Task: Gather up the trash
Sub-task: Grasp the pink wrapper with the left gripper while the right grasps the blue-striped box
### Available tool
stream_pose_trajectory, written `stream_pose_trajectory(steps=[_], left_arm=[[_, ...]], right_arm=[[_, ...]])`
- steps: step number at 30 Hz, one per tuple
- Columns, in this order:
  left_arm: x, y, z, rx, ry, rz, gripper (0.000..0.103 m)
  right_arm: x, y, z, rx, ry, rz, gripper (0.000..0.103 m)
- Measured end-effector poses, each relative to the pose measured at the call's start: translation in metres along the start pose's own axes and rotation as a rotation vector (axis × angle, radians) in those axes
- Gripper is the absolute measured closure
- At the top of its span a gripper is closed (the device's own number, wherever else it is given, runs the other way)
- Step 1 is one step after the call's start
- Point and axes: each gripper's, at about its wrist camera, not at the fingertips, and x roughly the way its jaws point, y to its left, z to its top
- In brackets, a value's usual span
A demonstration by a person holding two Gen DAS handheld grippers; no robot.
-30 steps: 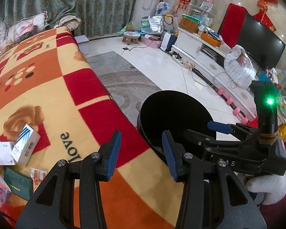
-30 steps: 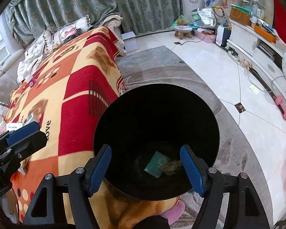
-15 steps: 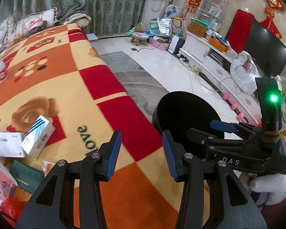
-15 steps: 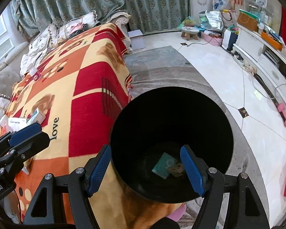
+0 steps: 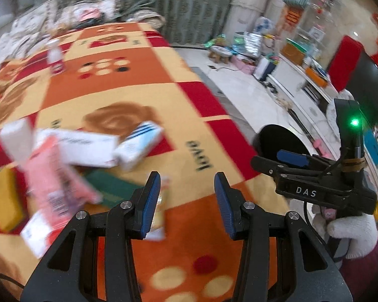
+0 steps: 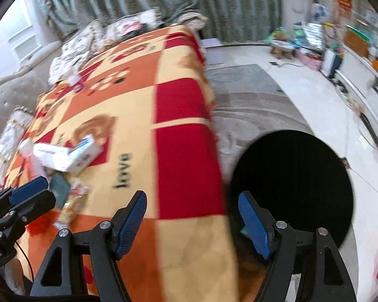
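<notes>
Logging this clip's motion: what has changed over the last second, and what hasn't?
Both grippers swung left, from the black bin toward the boxes and wrappers on the blanket. The left gripper now faces the pile; the right gripper straddles the blanket's edge, bin to its right. Nothing was grasped or released: both stay open and empty.

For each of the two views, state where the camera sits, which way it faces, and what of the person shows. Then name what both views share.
Left wrist: on the left gripper, facing the boxes on the blanket; the gloved hand shows.
Right wrist: on the right gripper, facing the blanket edge and black bin; no hand shows.
Shared: boxes, blanket, bin, and each other's gripper.
</notes>
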Motion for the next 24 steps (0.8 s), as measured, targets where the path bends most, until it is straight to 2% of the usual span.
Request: stream_pose_trajectory(steps=[7,9,13,17,20,24], left_arm=[[-0.043,0.075,-0.019,-0.080,-0.016,0.120,0.060],[-0.048,0.092,-0.024,-0.100,-0.021,0.134,0.055],[-0.053,0.128,-0.033,-0.189,-0.024,0.104,0.051],[-0.045,0.143,-0.029,-0.242,-0.028,0.085,0.048],[-0.033,0.150,-0.027,-0.276,-0.014,0.047,0.047],[-0.017,0.150,-0.021,-0.280,-0.004,0.015,0.045]], right_arm=[[0.019,0.078,0.006,-0.106,0.017,0.124,0.030],[0.025,0.096,0.009,-0.133,0.019,0.153,0.030],[0.042,0.131,0.018,-0.195,0.013,0.202,0.029],[0.064,0.155,0.029,-0.304,0.025,0.237,0.023],[0.080,0.166,0.037,-0.387,0.033,0.189,0.022],[0.093,0.167,0.047,-0.433,0.045,0.188,0.021]])
